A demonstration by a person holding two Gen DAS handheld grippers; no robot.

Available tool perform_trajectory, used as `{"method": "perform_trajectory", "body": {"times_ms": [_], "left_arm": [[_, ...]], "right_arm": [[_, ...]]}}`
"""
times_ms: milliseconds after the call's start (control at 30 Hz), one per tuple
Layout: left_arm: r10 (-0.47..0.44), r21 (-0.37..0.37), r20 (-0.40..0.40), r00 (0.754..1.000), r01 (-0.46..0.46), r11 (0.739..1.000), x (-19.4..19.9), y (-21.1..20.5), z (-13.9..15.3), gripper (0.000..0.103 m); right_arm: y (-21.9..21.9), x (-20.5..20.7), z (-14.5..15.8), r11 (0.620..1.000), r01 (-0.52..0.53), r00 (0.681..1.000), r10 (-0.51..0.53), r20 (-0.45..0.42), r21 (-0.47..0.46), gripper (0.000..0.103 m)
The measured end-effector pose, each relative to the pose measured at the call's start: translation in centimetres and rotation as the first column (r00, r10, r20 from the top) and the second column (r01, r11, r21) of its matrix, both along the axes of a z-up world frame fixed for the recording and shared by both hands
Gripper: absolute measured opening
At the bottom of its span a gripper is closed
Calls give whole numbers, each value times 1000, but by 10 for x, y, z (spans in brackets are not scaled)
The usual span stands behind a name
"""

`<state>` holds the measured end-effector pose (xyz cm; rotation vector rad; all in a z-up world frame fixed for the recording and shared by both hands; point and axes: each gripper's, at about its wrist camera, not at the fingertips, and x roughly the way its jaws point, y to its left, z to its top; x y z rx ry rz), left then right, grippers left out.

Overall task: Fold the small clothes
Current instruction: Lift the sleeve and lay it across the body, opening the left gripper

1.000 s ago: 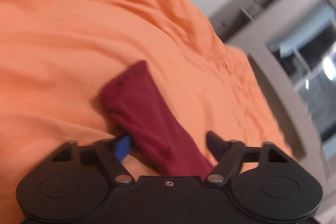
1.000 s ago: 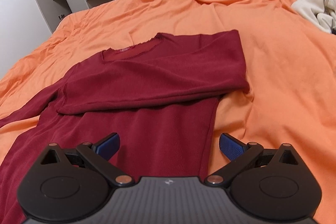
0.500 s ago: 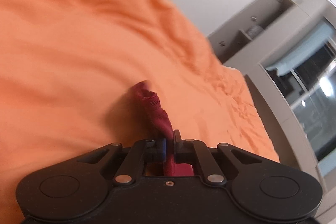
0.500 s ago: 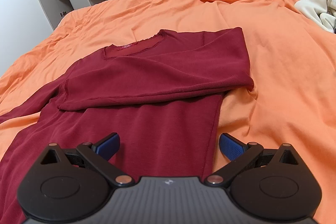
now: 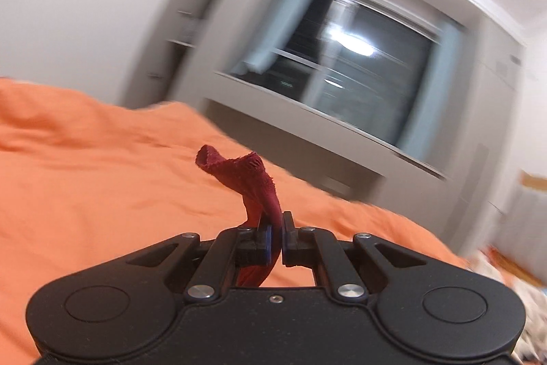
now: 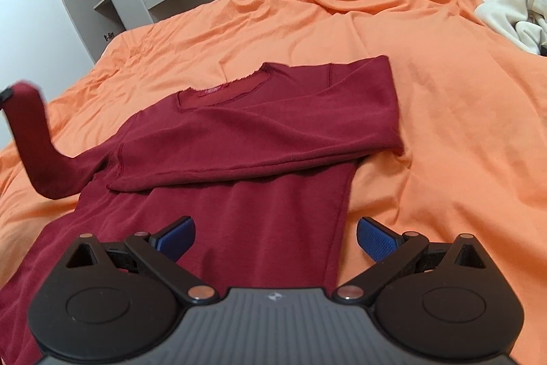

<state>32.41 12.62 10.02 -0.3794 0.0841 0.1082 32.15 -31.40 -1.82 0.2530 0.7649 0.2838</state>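
**Burgundy sleeve leaves the bed, pinched in the left gripper**

Burgundy cloth is up in the air now! A second ago the left gripper (image 5: pixel 277 236) sat low with its jaws wide around the sleeve cuff lying flat on the orange bedcover (image 5: pixel 85 187); half a second ago it clamped, and now the sleeve (image 5: pixel 254 183) rises clear of the bed. The left wrist view has swung from bedding up to a blurred window (image 5: pixel 345 64), so the hand is moving fast. In the right wrist view the lifted sleeve (image 6: pixel 32 139) arcs off the far left edge while the shirt (image 6: pixel 259 139) stays spread on the bedcover, its other sleeve already folded across the chest.

That reads as the second sleeve fold getting under way: one sleeve is in, this one looks set to follow across the body.

Jaws next. On the left they are pressed nearly together with the sleeve cloth squeezed between the blue pads (image 5: pixel 268 242), the frayed cuff end flopping forward beyond the tips. The right gripper (image 6: pixel 275 233) has held its place over the lower body of the shirt, jaws spread wide, holding nothing; whether its tips brush the fabric I cannot tell.
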Motion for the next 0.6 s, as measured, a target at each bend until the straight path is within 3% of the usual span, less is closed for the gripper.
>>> {"method": "perform_trajectory", "body": {"times_ms": [100,167,367,467,600], "left_arm": [[-116,91,-45,992,119,989,18,-51,-6,5],[-194,112,-95,976,204,973,28,-81,-15,5],[-359,174,-294,886,418,892,52,-151,-65,5],[-400,188,-378,835,492,850,61,-170,-91,5],[-418,206,-446,791,545,813,59,-183,-110,5]], "right_arm": [[-10,-3,3,999,42,999,-42,25,18,103],[-19,-6,7,996,83,995,-85,51,40,103],[-38,-8,11,986,150,985,-156,74,71,103],[-41,-7,10,985,160,984,-165,69,69,103],[-41,-6,10,985,162,984,-167,68,66,103]]}}
